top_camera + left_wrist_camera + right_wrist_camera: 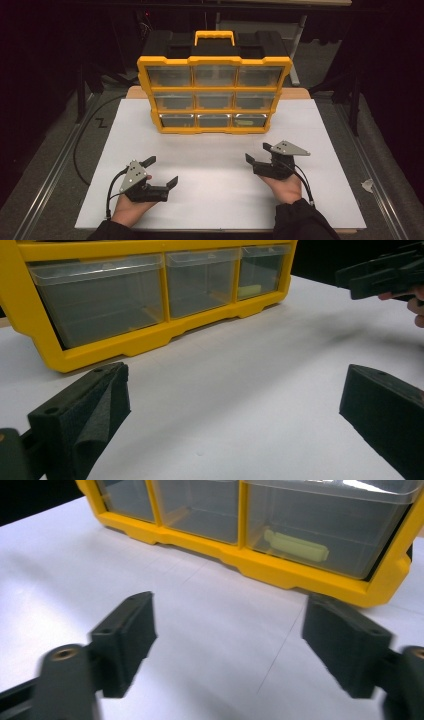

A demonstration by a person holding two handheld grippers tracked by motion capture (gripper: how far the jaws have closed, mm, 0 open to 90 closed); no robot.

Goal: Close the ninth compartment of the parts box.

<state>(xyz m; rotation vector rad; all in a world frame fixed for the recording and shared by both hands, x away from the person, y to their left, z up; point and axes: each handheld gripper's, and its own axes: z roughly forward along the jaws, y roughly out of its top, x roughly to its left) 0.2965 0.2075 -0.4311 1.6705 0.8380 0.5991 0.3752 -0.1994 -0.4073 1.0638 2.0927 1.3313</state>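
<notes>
A yellow organiser (pixel 215 95) with a black top, a yellow handle and clear drawers stands upright at the back of the white board (pixel 215 195). A pale yellow-green piece (pixel 296 545) lies in its bottom right drawer (pixel 250 120). My left gripper (pixel 161 171) rests at the front left, open, with nothing between its jaws; the left gripper view looks past them (pixel 235 390) at the bottom row of drawers (pixel 150 295). My right gripper (pixel 258 153) is at the front right, open and empty, and faces the organiser's lower right corner (pixel 225 625). The left gripper view also catches it (pixel 380 275) at the top right.
A black cable (pixel 82 150) loops over the floor left of the table. Metal rails (pixel 45 180) run along both sides. A scrap of crumpled paper (pixel 367 185) lies on the floor at the right. Bare white board stretches between the grippers and the organiser.
</notes>
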